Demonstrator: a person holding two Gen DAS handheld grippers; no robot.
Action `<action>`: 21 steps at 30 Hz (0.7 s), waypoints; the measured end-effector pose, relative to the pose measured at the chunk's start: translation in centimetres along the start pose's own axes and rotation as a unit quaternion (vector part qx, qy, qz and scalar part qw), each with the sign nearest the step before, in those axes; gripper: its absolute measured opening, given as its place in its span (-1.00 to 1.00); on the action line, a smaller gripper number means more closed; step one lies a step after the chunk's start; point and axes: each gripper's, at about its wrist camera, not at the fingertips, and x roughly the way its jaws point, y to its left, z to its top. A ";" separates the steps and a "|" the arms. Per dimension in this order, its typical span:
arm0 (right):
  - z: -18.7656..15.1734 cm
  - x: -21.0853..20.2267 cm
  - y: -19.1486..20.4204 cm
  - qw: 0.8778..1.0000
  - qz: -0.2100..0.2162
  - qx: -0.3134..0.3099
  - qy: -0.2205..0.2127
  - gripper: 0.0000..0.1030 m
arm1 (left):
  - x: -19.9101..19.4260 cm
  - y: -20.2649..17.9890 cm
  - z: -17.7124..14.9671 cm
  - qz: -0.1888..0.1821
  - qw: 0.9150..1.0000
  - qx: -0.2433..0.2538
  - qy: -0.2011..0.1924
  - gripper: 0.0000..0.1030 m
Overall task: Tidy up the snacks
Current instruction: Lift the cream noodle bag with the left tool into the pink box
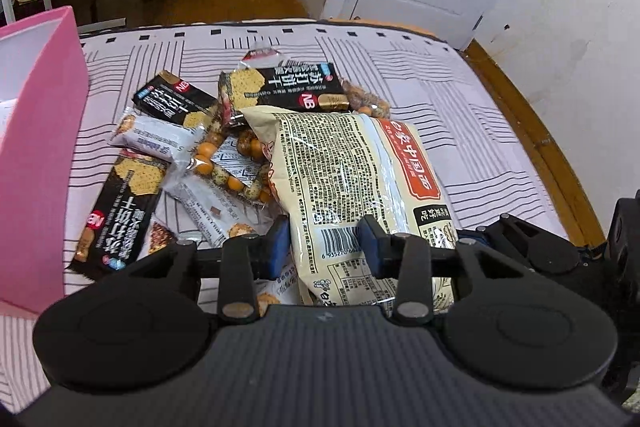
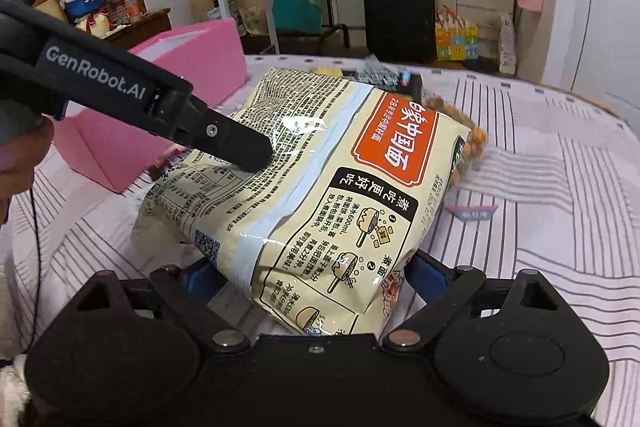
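On the bed with the striped white-and-lilac cover (image 1: 420, 75) a large cream plastic noodle bag with an orange label panel (image 1: 352, 167) lies tilted atop a heap of smaller snacks, near its middle. Judged from its crinkled glossy film, the bag is light, soft and slippery, its contents brittle; the best hold is the near edge or a seam, gripped gently. An open pink cardboard box (image 1: 36, 155) stands at the left, just beside the heap. The left gripper (image 1: 325, 241) has its blue-padded fingers set on either side of the bag's near end by the barcode, seemingly clamped on it. The right gripper (image 2: 316, 277) straddles the bag's near right corner with fingers wide apart, not closed. Black cracker packets (image 1: 280, 87) and a clear packet of coated nuts (image 1: 228, 167) lie beneath and left.
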 end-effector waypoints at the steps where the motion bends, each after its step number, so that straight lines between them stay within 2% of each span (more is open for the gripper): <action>1: 0.2 -0.4 0.4 1.000 0.000 -0.002 -0.001 0.87 | -0.7 0.0 0.0 -0.001 1.000 -0.002 -0.001 -0.29; 7: 1.5 -2.9 2.7 1.000 0.006 -0.015 0.012 0.87 | -4.6 0.5 -0.4 -0.003 1.000 -0.008 -0.002 -0.29; 11: 2.5 -4.2 4.1 1.000 0.027 -0.009 0.011 0.86 | -7.2 1.3 -0.7 0.002 1.000 -0.007 -0.014 -0.28; 16: 3.9 -5.1 7.1 0.998 0.035 -0.051 0.007 0.86 | -10.7 2.9 -1.2 0.009 1.000 -0.015 -0.023 -0.27; 21: 5.4 -5.2 10.2 0.995 0.047 -0.082 0.031 0.86 | -13.8 4.2 -1.8 0.030 0.999 -0.019 -0.019 -0.27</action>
